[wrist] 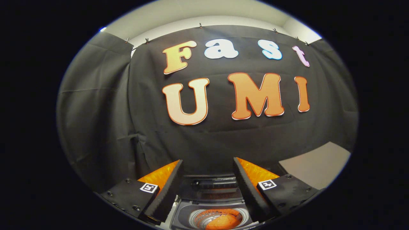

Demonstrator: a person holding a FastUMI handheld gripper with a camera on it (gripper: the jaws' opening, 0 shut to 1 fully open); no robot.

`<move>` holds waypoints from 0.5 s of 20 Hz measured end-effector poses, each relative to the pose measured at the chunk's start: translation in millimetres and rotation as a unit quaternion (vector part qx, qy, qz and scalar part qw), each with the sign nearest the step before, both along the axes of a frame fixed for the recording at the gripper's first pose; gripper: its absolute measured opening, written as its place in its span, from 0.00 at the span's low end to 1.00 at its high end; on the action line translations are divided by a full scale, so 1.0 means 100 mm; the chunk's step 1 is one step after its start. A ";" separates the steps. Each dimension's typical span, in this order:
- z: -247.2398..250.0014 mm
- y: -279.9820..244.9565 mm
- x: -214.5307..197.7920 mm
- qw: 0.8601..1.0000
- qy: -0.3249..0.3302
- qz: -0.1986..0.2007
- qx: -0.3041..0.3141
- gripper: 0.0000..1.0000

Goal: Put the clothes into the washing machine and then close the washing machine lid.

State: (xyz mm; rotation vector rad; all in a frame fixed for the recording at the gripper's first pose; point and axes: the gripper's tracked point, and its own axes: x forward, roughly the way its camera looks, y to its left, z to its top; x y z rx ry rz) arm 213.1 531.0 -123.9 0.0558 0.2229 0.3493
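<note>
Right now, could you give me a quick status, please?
Tool open, nothing between fingers. Washing machine below them, lid up, orange clothing in drum. Nothing in the way.

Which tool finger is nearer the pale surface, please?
The right finger; the pale surface lies just beyond it, the open tool straddling the washing machine's drum.
</note>
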 end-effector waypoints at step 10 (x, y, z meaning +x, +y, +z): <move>-0.63 -0.08 1.35 0.998 0.055 0.006 -0.031 0.98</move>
